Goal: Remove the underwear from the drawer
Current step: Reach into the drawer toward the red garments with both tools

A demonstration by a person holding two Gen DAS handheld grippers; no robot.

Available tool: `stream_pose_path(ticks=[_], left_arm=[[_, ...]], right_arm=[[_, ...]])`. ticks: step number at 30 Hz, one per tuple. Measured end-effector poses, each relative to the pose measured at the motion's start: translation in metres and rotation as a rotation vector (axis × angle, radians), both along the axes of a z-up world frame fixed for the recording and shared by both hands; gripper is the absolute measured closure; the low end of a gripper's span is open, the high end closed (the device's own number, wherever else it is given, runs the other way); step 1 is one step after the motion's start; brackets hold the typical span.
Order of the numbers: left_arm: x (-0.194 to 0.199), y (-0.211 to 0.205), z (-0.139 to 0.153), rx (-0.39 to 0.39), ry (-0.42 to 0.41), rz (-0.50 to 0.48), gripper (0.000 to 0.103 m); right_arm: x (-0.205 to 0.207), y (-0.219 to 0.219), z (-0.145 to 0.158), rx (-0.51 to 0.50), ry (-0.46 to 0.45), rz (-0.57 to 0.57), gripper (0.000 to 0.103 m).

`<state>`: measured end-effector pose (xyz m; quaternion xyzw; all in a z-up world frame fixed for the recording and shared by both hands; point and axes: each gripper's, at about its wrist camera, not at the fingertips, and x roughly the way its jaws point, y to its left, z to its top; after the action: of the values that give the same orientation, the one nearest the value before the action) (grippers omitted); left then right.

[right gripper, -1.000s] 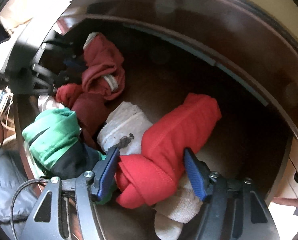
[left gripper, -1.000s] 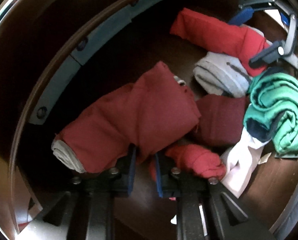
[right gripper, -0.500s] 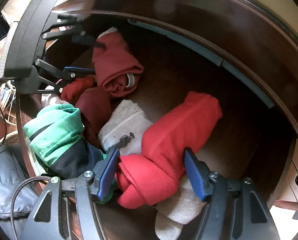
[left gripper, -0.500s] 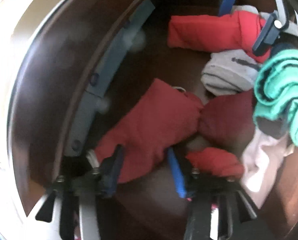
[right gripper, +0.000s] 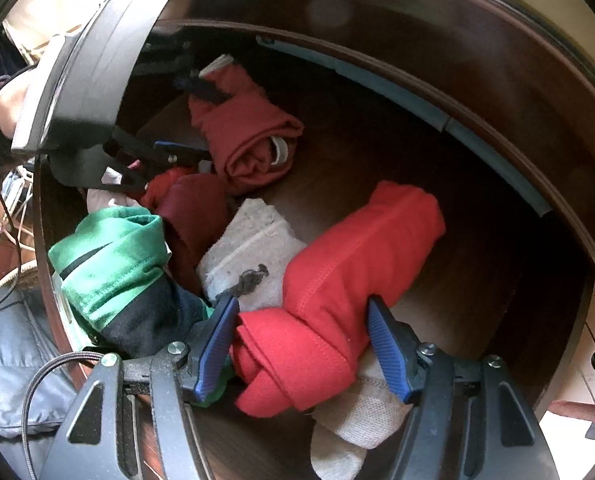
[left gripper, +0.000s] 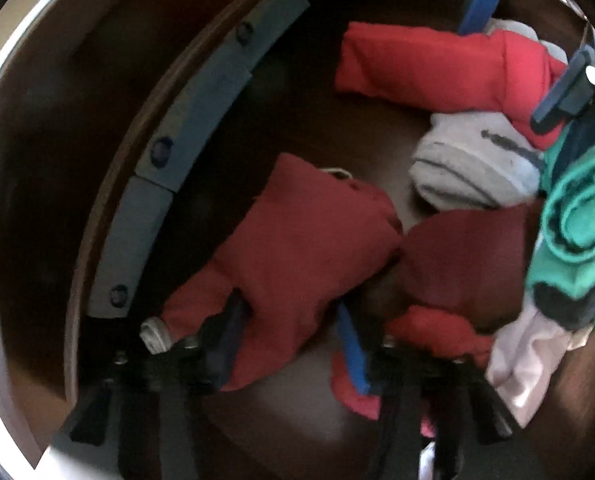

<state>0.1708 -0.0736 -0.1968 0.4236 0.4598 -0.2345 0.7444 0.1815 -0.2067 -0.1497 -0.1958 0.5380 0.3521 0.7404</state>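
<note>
Dark drawer (right gripper: 397, 184) holds rolled underwear (right gripper: 337, 280); any labels are unreadable.

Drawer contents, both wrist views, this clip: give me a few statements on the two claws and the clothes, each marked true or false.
1. The right claw straddles a bright red rolled garment, its jaws apart. True.
2. The left claw is pinched tight on the green garment. False: its jaws are apart around a dark red roll; the green piece lies off to the side.
3. A pale grey folded piece lies between the bright red roll and the green garment in the right wrist view. True.
4. The drawer holds only red clothing. False: green, grey and pale pink items are in it too.
5. Both claws are inside the drawer. True.
</note>
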Motion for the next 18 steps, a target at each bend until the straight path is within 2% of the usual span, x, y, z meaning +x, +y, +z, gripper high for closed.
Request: stream_pose_path(ticks=[5, 10, 12, 18], left_arm=[[-0.001, 0.006, 0.003, -0.009, -0.022, 0.019, 0.083], [-0.006, 0.010, 0.016, -0.033, -0.065, 0.020, 0.086], [-0.022, 0.012, 0.027, -0.062, -0.067, 0.042, 0.086], [-0.024, 0.025, 0.045, -0.139, -0.055, 0.110, 0.086]], right_arm=[[0.004, -0.013, 0.002, 0.051, -0.011, -0.054, 0.036], [0.008, -0.021, 0.004, 0.082, 0.002, -0.094, 0.036], [0.012, -0.026, 0.004, 0.098, 0.000, -0.117, 0.036], [0.022, -0.028, -0.008, 0.057, 0.031, -0.132, 0.036]])
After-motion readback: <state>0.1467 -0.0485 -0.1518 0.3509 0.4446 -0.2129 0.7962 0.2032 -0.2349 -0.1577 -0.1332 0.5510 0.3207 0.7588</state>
